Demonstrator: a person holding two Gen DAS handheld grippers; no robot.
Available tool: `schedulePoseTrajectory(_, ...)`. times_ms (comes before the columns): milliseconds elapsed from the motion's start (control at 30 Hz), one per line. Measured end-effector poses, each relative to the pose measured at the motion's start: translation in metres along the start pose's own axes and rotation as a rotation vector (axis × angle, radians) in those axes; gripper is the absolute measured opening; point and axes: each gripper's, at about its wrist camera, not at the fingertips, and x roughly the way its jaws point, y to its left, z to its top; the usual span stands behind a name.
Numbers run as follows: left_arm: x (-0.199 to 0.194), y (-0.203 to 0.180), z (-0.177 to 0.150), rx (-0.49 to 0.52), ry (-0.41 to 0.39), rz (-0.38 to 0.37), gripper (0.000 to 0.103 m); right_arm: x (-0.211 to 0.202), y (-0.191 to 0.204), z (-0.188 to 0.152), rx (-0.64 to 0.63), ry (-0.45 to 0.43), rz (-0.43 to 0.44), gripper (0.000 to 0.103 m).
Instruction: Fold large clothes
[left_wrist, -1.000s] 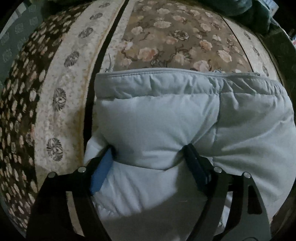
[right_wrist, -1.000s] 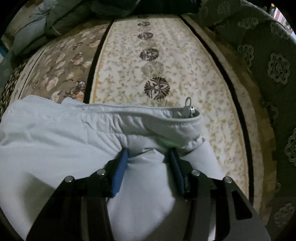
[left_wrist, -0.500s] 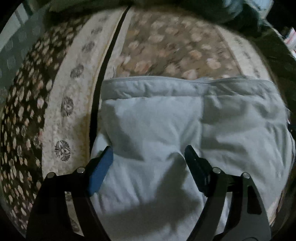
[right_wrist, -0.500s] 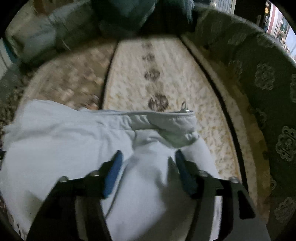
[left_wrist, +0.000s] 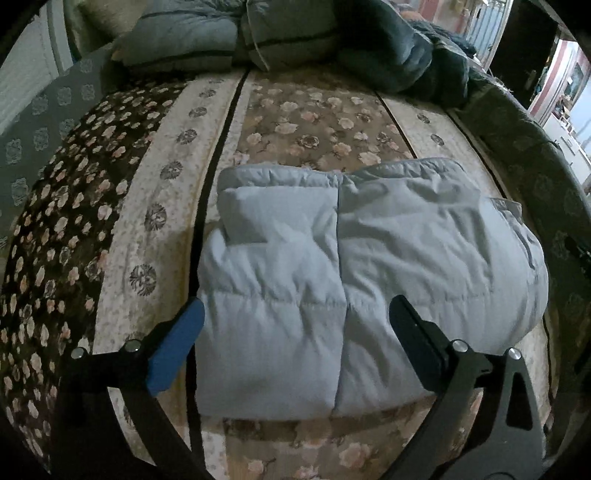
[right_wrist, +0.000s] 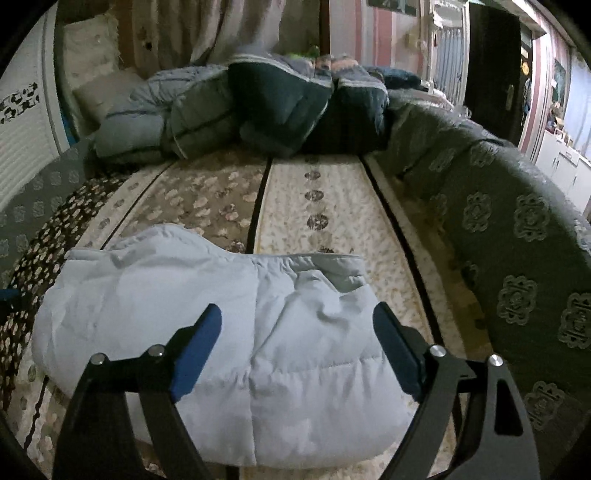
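Bedspread (left_wrist: 177, 177), floral and striped, fills both of my views, with a heap of dark quilted bedding (right_wrist: 258, 107) piled at its far end. I see the pale blue padded jacket (left_wrist: 369, 280) lying folded into a compact bundle on the middle of that spread, just ahead of both tools. My left gripper (left_wrist: 295, 325) hangs above it with jaws spread wide, holding nothing; my right gripper (right_wrist: 297, 328) is likewise wide apart and empty.
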Motion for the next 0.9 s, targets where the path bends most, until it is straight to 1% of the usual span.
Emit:
schedulePoseTrajectory(67,-0.004,0.004,-0.008,-0.012,-0.014,0.0,0.1,-0.009,-0.001,-0.004,-0.002,-0.013,-0.009,0.094)
schedulePoseTrajectory(133,-0.003,0.012,-0.017,-0.028,-0.02,-0.002,0.1,-0.017,-0.002,-0.011,-0.003,-0.029,-0.021,0.094)
schedulePoseTrajectory(267,0.006,0.029,-0.04,-0.033,0.003,0.022,0.1,-0.02,-0.009,-0.029,-0.002,-0.025,-0.03,0.099)
schedulePoseTrajectory(400,0.014,0.052,-0.06,-0.077,0.013,0.033,0.1,-0.001,-0.028,-0.061,0.008,0.033,-0.064,0.099)
schedulePoseTrajectory(467,0.017,0.064,-0.07,-0.097,0.018,0.011,0.1,0.01,-0.042,-0.077,0.027,0.071,-0.085,0.099)
schedulePoseTrajectory(567,0.018,0.075,-0.079,-0.112,0.013,-0.013,0.1,0.018,-0.062,-0.094,0.081,0.093,-0.098,0.099)
schedulePoseTrajectory(633,0.02,0.081,-0.082,-0.133,-0.001,-0.02,0.1,0.022,-0.076,-0.102,0.137,0.096,-0.081,0.099)
schedulePoseTrajectory(700,0.022,0.083,-0.081,-0.148,-0.004,-0.03,0.1,0.034,-0.089,-0.109,0.197,0.121,-0.045,0.099)
schedulePoseTrajectory(733,0.023,0.082,-0.081,-0.15,-0.002,-0.032,0.1,0.04,-0.094,-0.111,0.221,0.136,-0.022,0.101)
schedulePoseTrajectory(800,0.025,0.08,-0.08,-0.143,0.007,-0.023,0.1,0.047,-0.097,-0.116,0.259,0.148,0.013,0.101)
schedulePoseTrajectory(900,0.03,0.074,-0.079,-0.108,0.01,0.012,0.1,0.057,-0.1,-0.12,0.316,0.157,0.082,0.101)
